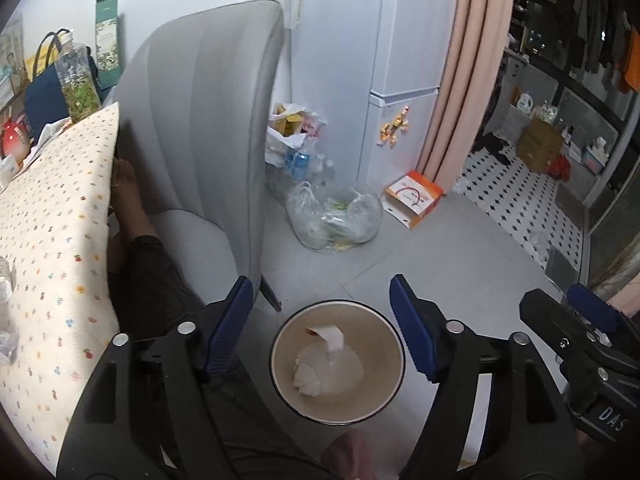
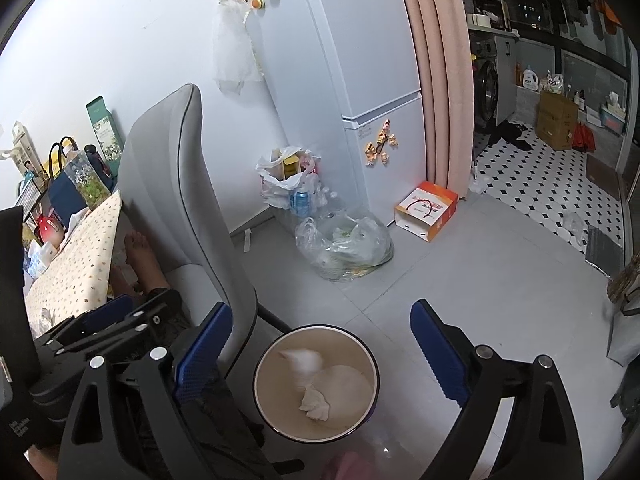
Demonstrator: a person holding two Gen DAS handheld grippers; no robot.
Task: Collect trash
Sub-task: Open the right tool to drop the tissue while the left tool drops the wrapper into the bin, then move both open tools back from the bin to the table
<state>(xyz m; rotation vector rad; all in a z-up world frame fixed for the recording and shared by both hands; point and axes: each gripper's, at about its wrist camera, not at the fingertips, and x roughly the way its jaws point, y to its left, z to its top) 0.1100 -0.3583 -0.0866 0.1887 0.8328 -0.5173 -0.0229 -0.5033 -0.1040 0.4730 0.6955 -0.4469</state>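
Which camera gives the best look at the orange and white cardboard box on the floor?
Right wrist view: the orange and white cardboard box shows its printed face and open end clearly beside the fridge. Left wrist view shows the same box, about as clearly.

In the bin [image 2: 316, 380] a white scrap [image 2: 302, 362] is smeared by blur. The chair [image 1: 208, 128] hides most of a person's leg [image 1: 132, 216]. The frame edge crops the right tool [image 1: 588, 364].

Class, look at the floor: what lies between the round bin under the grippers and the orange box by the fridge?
Nothing but bare grey floor between the bin and the orange box; the right wrist view shows it best.
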